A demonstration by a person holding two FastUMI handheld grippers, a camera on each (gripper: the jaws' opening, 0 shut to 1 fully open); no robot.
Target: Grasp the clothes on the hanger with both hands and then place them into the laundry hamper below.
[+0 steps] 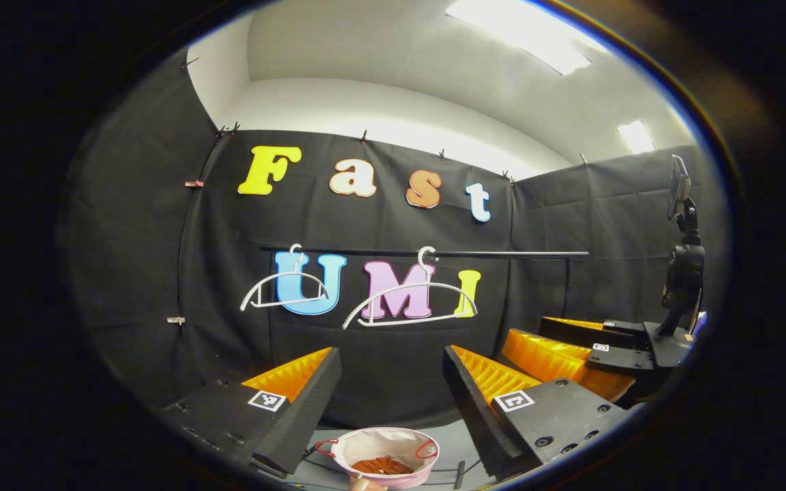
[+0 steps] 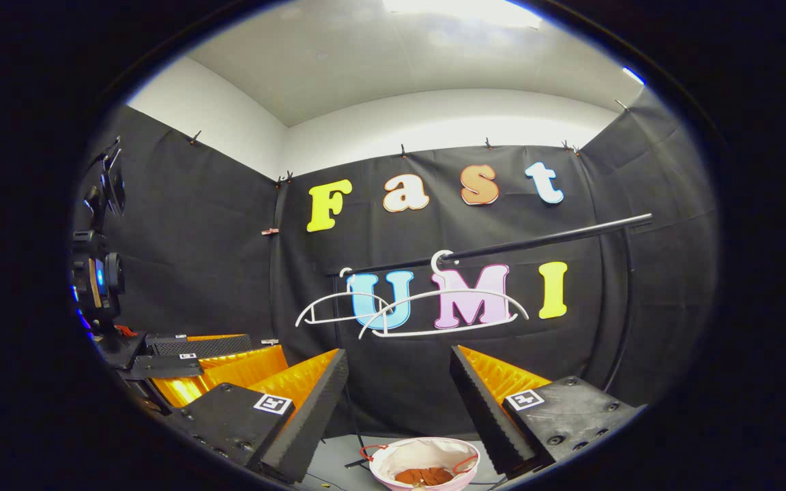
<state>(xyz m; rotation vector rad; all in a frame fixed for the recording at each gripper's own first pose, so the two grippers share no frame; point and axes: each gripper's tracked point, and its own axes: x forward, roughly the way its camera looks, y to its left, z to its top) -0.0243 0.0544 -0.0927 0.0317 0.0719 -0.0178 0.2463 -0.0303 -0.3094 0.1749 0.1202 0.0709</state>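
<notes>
Two bare white hangers (image 1: pixel 287 290) (image 1: pixel 410 300) hang on a black rail (image 1: pixel 502 254); the right gripper view has them too (image 2: pixel 338 307) (image 2: pixel 444 307). Below stands a pink-rimmed laundry hamper (image 1: pixel 427 455) with rust-brown clothes (image 1: pixel 383 466) lying inside, seen again as hamper (image 2: pixel 383 464) and clothes (image 2: pixel 434 475). My left gripper (image 1: pixel 390 351) is open above the hamper, nothing between its fingers. My right gripper (image 2: pixel 400 351) is likewise open and empty. Each gripper appears beside the other: right gripper (image 1: pixel 533 331), left gripper (image 2: pixel 267 342).
Black cloth walls close the booth behind the rail and on both sides. The rail's upright post (image 2: pixel 621 320) stands at the right. A grey floor patch (image 1: pixel 458 443) surrounds the hamper. A camera mount (image 1: pixel 683 273) rises over the right gripper.
</notes>
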